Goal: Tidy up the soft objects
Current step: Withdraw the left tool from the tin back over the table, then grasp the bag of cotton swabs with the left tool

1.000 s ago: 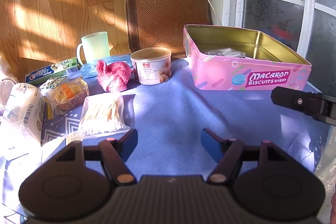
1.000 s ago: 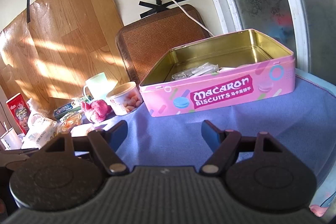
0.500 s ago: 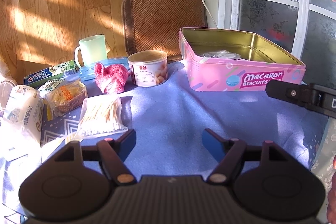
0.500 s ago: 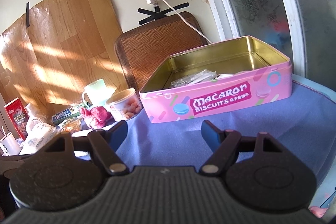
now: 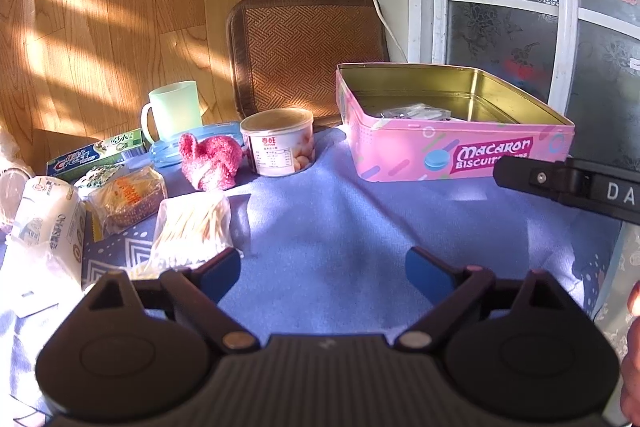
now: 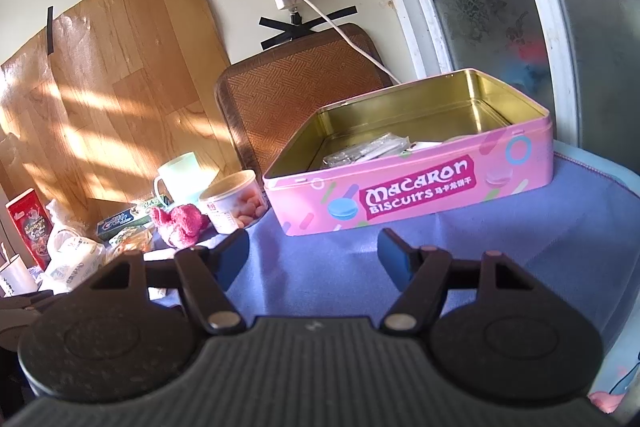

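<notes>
An open pink Macaron Biscuits tin (image 5: 456, 155) (image 6: 416, 195) stands on the blue cloth and holds a clear plastic packet (image 6: 366, 151). A pink fluffy cloth (image 5: 210, 161) (image 6: 180, 221) lies left of a round snack tub (image 5: 278, 143). A bag of cotton swabs (image 5: 194, 227) lies just ahead of my left gripper (image 5: 322, 271), which is open and empty. My right gripper (image 6: 314, 253) is open and empty in front of the tin. One of its fingers (image 5: 560, 183) shows at the right of the left wrist view.
A green mug (image 5: 174, 109), a Crest toothpaste box (image 5: 96, 153), a snack packet (image 5: 128, 195) and a white wipes pack (image 5: 48, 223) crowd the left side. A brown woven mat (image 5: 308, 55) leans on the wall. A red box (image 6: 30, 227) stands far left.
Both grippers have drawn back and tilted up a little, so the tin and the objects sit slightly lower and farther in view. Both stay open. Nothing on the table moved.
</notes>
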### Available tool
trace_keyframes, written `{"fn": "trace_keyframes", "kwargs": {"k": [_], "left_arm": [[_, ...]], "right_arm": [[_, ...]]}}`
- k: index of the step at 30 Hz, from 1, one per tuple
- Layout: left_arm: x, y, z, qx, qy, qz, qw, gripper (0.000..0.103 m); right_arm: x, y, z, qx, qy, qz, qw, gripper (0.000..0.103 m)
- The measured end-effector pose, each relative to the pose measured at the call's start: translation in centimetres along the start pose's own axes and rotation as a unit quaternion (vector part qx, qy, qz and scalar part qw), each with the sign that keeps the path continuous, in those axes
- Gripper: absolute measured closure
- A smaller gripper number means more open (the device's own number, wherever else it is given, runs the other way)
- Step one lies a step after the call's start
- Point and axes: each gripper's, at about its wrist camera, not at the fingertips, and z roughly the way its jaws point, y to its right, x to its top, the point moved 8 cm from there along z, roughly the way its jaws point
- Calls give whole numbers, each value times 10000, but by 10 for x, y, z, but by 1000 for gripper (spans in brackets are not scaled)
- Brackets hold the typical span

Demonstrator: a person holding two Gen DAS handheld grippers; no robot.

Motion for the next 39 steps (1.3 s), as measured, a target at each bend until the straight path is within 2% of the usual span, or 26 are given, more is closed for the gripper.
{"fn": "trace_keyframes", "kwargs": {"k": [8,12,17,21,25,31,34,39], "left_arm": [[-6,-4,-4,-202,47,-95,9997,6],[-10,-20,-9,-134,119,-225,9996,6],[-14,-71,-10,326,166,-693,9969,6],[-23,-122,-14,849,185,-1168,9894,6],[-34,-159,-20,1086,279,-1569,9812,6],[-47,-180,-21,870,435,-2045,9740,6],[-45,-185,-25,787,671,-2166,9708,6],[-49,-200,-28,614,768,-2596,9607,6]], "right_arm": [[-6,-4,6,46,-130,-64,9999,30],[-11,-11,12,98,-234,-156,9996,30],[-18,-27,23,274,-460,-379,9978,30],[-25,-50,34,486,-619,-660,9947,30],[-32,-78,49,723,-832,-938,9895,30],[-36,-118,75,1073,-1005,-1302,9805,30],[-38,-133,96,1252,-1308,-1184,9763,30],[-48,-160,120,1424,-1576,-1201,9698,30]]}}
